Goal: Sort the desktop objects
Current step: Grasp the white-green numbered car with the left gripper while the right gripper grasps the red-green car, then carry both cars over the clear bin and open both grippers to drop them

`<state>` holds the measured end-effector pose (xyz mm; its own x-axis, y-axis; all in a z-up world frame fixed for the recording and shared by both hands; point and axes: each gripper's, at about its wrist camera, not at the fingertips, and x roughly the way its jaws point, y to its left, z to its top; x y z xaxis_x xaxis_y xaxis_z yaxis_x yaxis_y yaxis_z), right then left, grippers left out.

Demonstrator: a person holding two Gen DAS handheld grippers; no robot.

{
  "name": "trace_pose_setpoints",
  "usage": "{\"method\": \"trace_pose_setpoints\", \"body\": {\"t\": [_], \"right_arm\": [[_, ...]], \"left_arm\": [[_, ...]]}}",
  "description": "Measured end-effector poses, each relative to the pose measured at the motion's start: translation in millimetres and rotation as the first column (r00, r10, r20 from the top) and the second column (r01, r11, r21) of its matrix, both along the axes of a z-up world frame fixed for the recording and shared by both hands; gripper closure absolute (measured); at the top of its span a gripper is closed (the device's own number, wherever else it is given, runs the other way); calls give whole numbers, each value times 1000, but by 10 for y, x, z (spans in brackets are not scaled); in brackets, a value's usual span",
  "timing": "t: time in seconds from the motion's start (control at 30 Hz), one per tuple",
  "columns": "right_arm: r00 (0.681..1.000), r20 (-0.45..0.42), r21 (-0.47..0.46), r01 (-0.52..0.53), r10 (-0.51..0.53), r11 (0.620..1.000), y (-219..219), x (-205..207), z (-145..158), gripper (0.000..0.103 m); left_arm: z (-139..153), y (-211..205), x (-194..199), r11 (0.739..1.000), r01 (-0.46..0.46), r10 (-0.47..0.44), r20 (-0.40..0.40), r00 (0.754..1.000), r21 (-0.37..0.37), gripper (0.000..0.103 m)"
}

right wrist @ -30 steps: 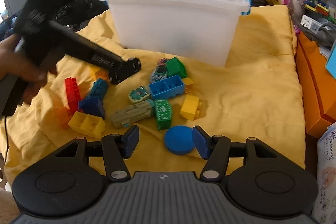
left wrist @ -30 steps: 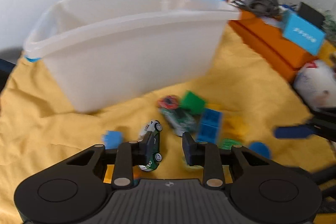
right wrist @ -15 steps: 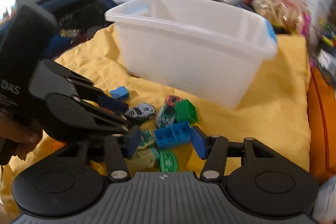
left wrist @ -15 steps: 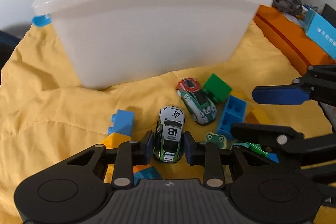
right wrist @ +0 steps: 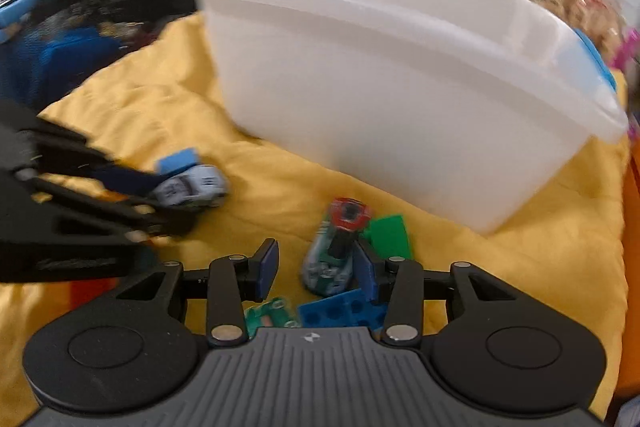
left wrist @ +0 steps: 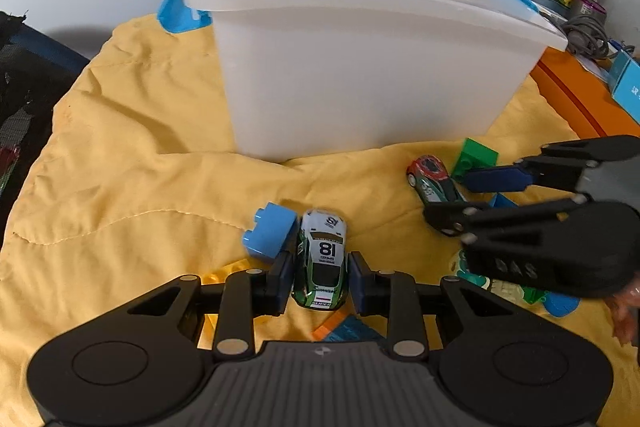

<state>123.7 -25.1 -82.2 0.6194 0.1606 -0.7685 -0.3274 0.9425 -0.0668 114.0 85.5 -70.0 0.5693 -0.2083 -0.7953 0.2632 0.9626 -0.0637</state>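
Note:
My left gripper (left wrist: 320, 279) is shut on a white and green toy car (left wrist: 323, 251) marked 18, with a pad pressing on each of its sides. A light blue brick (left wrist: 270, 235) lies against the car's left. The right wrist view shows this car (right wrist: 192, 189) in the left gripper (right wrist: 168, 203) at the left. My right gripper (right wrist: 316, 269) is open around a red and green toy car (right wrist: 336, 239). That car rests against the right pad, with a gap on its left. A white plastic bin (left wrist: 360, 67) stands behind on the yellow cloth (left wrist: 140, 167).
A green brick (right wrist: 390, 235) lies to the right of the red car and a blue brick (right wrist: 340, 311) sits under the right gripper. An orange box (left wrist: 580, 99) borders the cloth on the right. A dark bag (right wrist: 80, 39) lies at the left, and bags of clutter sit behind the bin.
The right gripper left the blue disc, narrowed its jaws and moved forward to the red and green car. The left gripper shifted left along the bin with the numbered car between its pads.

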Motion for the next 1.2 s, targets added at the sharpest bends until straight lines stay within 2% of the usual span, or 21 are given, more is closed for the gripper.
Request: {"method": "trace_pose_setpoints", "body": {"t": [0.13,0.2,0.3,0.5,0.67,0.83,1.0,1.2], "right_arm": [[997,-47,24,61,-60,998,-55,154,-83,56],[999,-30,15,42,-42,999,-9,176,-120,57],[1000,-14,-11,13,-13,1000,40,160,-116,68],[1000,19,-20,-16,16,1000,23,-9,-63,70],[996,85,18,-34,33,999,-38,-146,252,70],[983,183,61,-33,21,998,-176,-414,646,70],[964,266,98,-24,-3,995,-277,-495,969,70],[927,376,104,-24,-17,994,-370,-268,1420,70]], "left_arm": [[-61,-71,37,1000,-7,7,-7,1000,10,66],[-83,-93,40,1000,-10,10,-8,1000,17,69],[-69,-99,25,1000,-5,5,-9,1000,7,70],[128,-115,-118,1000,14,-14,36,999,-21,70],[521,-86,-271,998,29,-22,119,993,-57,70],[928,-98,-360,996,40,-23,219,975,-74,70],[1353,-216,-284,997,52,-30,344,939,-56,70],[1680,-339,53,998,64,-57,439,897,0,70]]}}
